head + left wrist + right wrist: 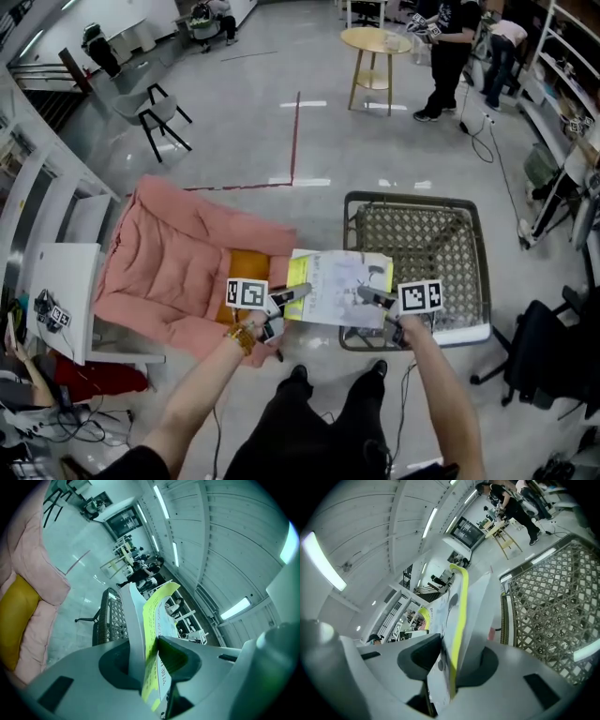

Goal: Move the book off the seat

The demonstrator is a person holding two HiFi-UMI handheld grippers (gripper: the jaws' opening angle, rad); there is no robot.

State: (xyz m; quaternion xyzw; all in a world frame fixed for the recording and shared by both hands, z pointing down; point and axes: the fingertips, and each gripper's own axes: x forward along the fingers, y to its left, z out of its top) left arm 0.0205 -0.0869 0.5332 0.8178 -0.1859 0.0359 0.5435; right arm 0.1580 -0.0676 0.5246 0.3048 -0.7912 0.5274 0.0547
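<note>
Clamping book [337, 284] with jaws of left gripper [292, 293] and right gripper [371, 297], one per side edge; holding it airborne between pink seat [169, 253] and wicker table [422, 239]. Judged mid-carry; to follow: level set-down on table, then release.

The book [339, 286], thin and white with a yellow-green strip along its left edge, is held roughly flat at frame centre, off the pink-and-orange padded seat [169, 253] at centre left.
</note>
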